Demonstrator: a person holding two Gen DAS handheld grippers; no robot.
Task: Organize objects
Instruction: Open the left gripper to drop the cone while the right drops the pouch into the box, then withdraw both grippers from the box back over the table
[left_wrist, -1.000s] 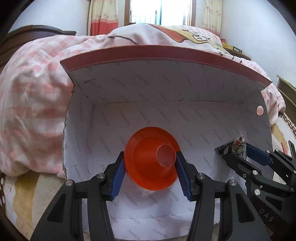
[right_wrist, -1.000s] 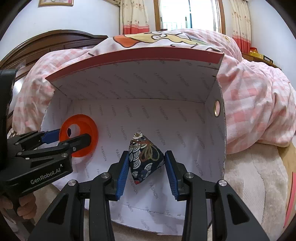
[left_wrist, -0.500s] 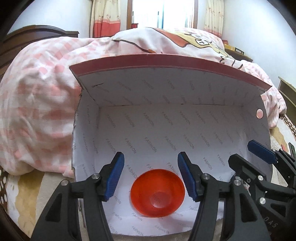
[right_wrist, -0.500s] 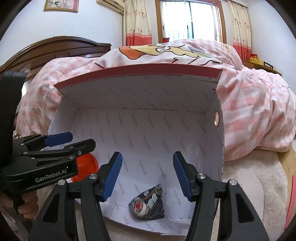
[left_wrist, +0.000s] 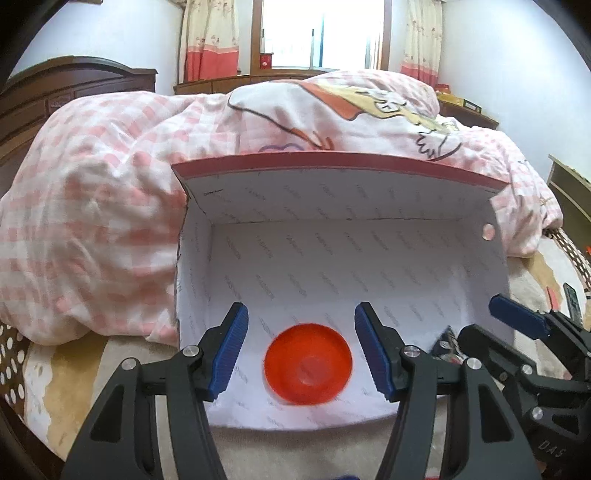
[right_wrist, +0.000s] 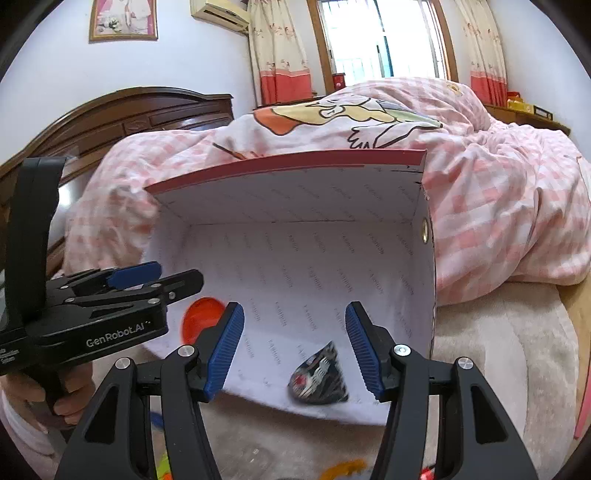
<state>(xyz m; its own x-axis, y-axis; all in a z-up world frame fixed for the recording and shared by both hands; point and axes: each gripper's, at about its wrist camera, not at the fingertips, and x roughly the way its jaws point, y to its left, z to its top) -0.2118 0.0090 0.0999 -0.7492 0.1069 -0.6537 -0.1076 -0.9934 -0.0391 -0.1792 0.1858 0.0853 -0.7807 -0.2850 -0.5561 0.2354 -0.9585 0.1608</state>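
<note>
A white-lined box with a red rim (left_wrist: 332, 162) lies on its side on the bed, open toward me; it also shows in the right wrist view (right_wrist: 288, 170). An orange funnel (left_wrist: 307, 363) lies inside near the box's front left; in the right wrist view the funnel (right_wrist: 201, 317) is partly hidden by the left gripper. A dark patterned pyramid pouch (right_wrist: 320, 374) lies inside at the front right, and only its tip (left_wrist: 445, 341) shows in the left wrist view. My left gripper (left_wrist: 301, 349) is open and empty in front of the funnel. My right gripper (right_wrist: 294, 347) is open and empty in front of the pouch.
A pink checked quilt (left_wrist: 92, 206) is piled behind and on both sides of the box. A dark wooden headboard (right_wrist: 122, 122) stands at the left. Small colourful objects (right_wrist: 343, 469) lie on the beige blanket (right_wrist: 498, 350) below the right gripper.
Both grippers opened and let go: the funnel and the pouch dropped onto the box's lower wall. Both grippers have drawn back out of the box.
</note>
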